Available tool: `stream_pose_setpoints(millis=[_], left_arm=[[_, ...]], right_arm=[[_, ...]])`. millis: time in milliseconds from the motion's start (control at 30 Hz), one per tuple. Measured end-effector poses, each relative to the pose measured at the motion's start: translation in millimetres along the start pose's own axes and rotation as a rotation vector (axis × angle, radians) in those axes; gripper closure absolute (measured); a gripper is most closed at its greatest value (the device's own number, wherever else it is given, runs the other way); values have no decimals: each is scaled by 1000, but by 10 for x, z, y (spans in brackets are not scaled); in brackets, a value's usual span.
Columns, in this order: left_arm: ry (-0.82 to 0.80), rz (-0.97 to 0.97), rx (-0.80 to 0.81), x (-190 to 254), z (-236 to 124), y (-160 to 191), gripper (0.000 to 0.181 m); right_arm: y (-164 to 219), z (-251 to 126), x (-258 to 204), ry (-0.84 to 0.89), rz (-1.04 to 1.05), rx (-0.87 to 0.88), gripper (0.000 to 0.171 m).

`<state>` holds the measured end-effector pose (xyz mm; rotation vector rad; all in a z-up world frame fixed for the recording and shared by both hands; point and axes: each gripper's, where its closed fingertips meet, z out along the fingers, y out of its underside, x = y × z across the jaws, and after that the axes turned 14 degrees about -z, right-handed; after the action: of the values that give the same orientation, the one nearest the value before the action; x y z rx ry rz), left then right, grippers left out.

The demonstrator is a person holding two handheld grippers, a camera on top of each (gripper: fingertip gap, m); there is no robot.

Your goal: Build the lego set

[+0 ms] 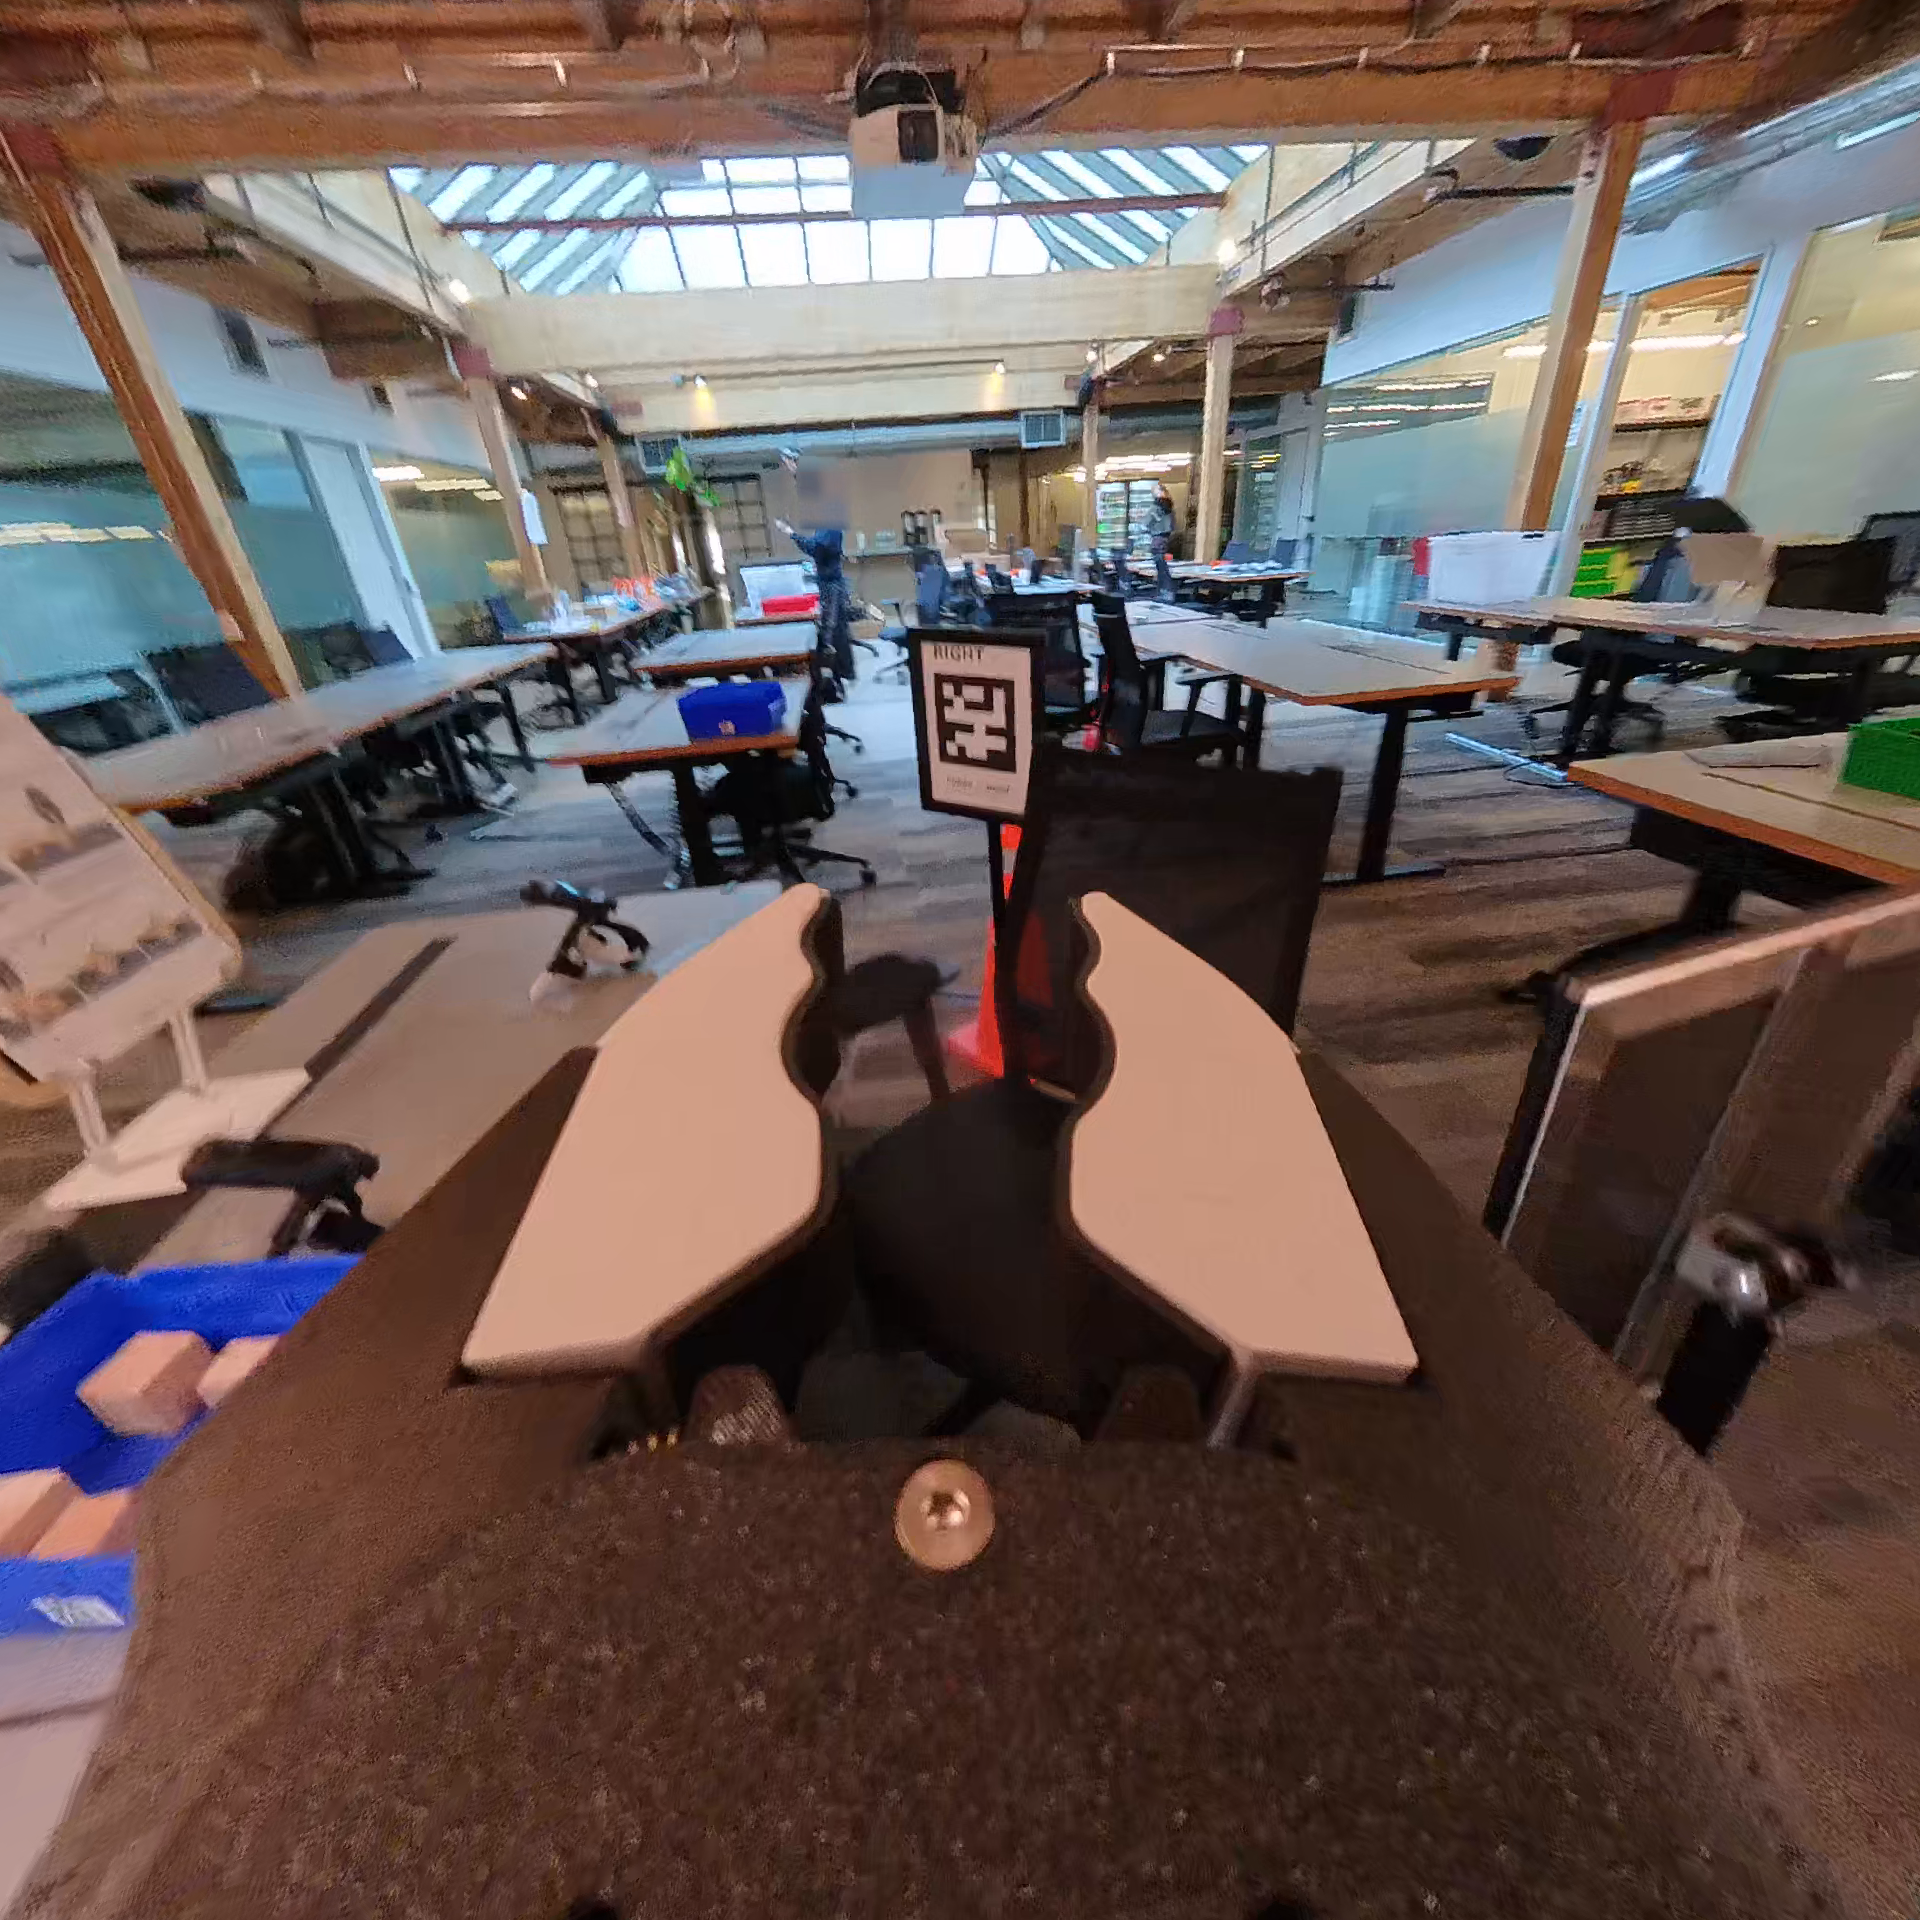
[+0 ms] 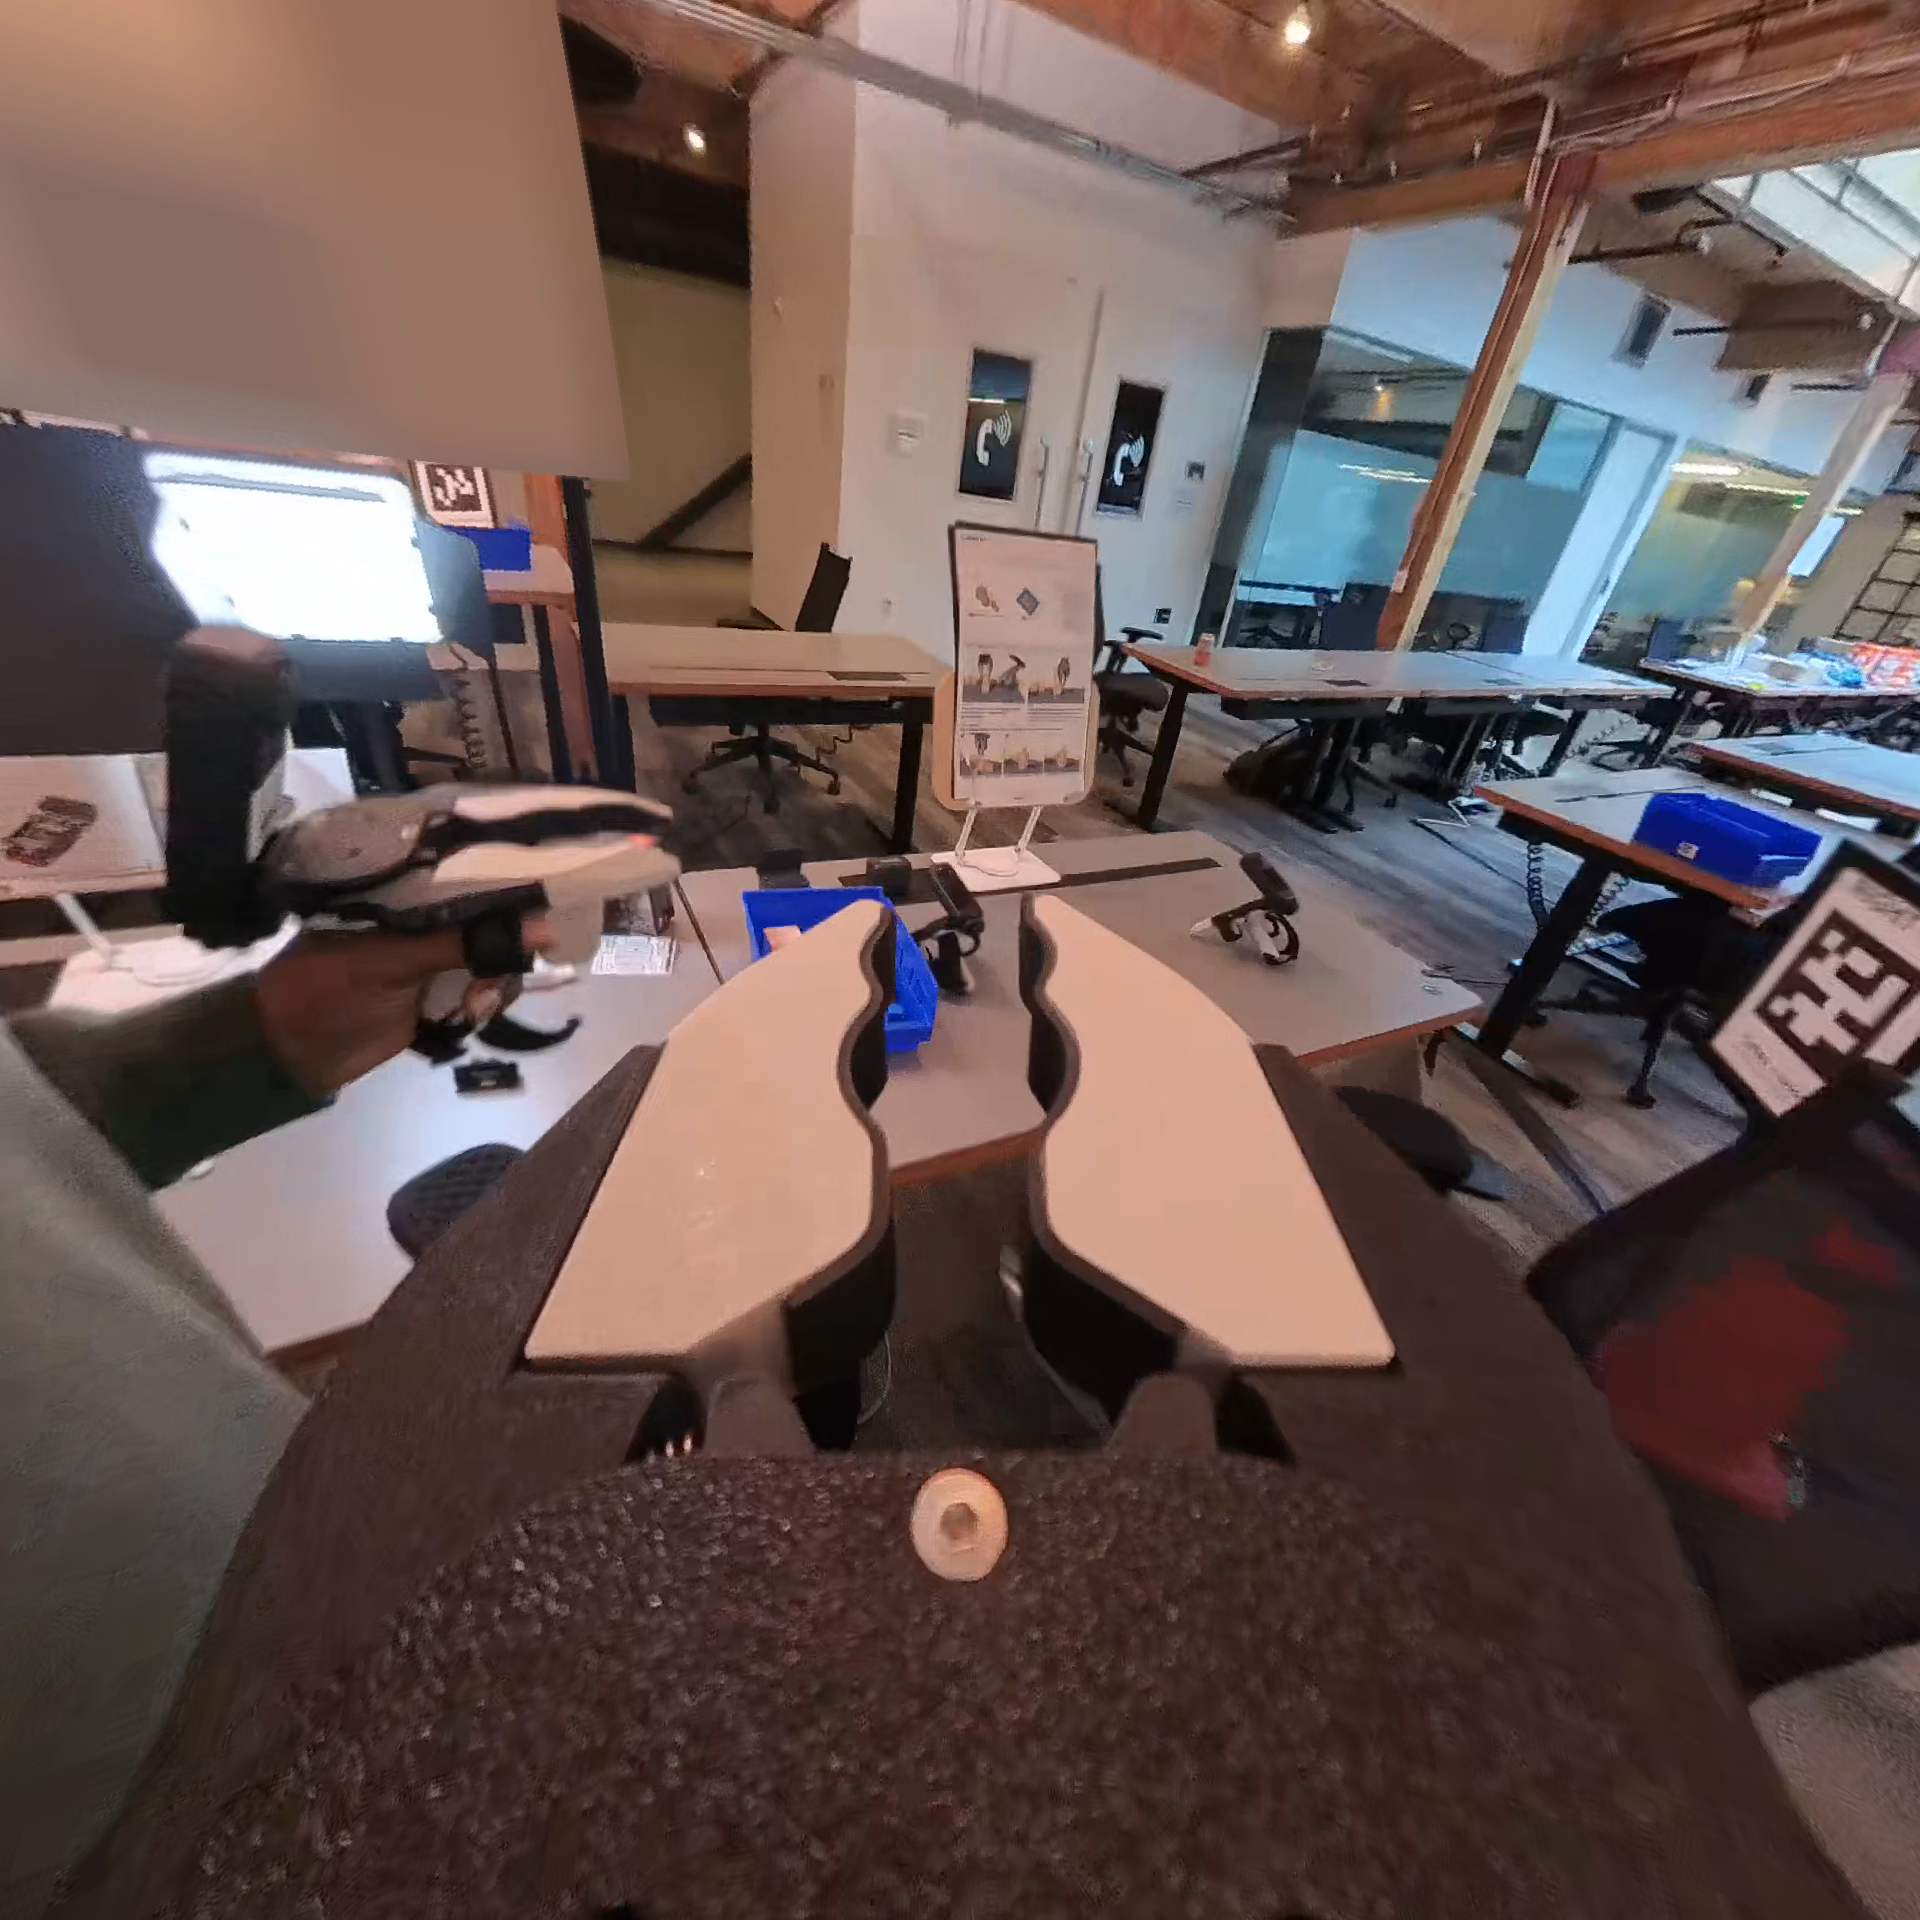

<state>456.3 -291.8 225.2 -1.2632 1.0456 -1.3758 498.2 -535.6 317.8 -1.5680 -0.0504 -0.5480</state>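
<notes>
A blue bin (image 1: pixel 177 1309) holding tan blocks (image 1: pixel 145 1382) sits at the lower left of the left wrist view. It stands on the grey table (image 2: pixel 1247 997) in the right wrist view, where the bin (image 2: pixel 914 997) is partly hidden behind my right finger. My left gripper (image 1: pixel 951 920) is open and empty, held in the air and pointing out over the room. It also shows at the left of the right wrist view (image 2: pixel 649 857), held in a hand. My right gripper (image 2: pixel 956 920) is open and empty, above the table's near edge.
An instruction sheet on a white stand (image 2: pixel 1023 675) is at the table's far side and also shows in the left wrist view (image 1: pixel 83 914). Black clamps (image 2: pixel 1262 920) lie on the table. A black chair (image 1: pixel 1174 883), an orange cone (image 1: pixel 997 1008) and a tag sign (image 1: pixel 977 722) stand ahead. The gap from one gripper's tips to the other's is roughly 25 centimetres.
</notes>
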Motion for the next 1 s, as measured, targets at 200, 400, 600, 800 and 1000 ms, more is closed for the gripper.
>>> stream_pose_setpoints(millis=[200, 400, 600, 800, 1000], left_arm=[[-97, 68, 239, 1718, 712, -879, 157], [137, 112, 164, 3738, 1985, -989, 153], [380, -86, -7, 5234, 3261, 39, 152], [441, -166, -273, 5816, 4527, 1679, 146], [406, -186, -319, 5724, 6473, 2675, 139]], right_arm=[[655, -1713, 1380, -9, -101, 0, 148], [1440, -2914, 2692, 169, 28, -129, 147], [2418, -3548, 3566, 395, 146, -254, 144], [3613, -3626, 4509, 465, 170, -407, 137], [4724, -3362, 6093, 529, 145, -496, 130]])
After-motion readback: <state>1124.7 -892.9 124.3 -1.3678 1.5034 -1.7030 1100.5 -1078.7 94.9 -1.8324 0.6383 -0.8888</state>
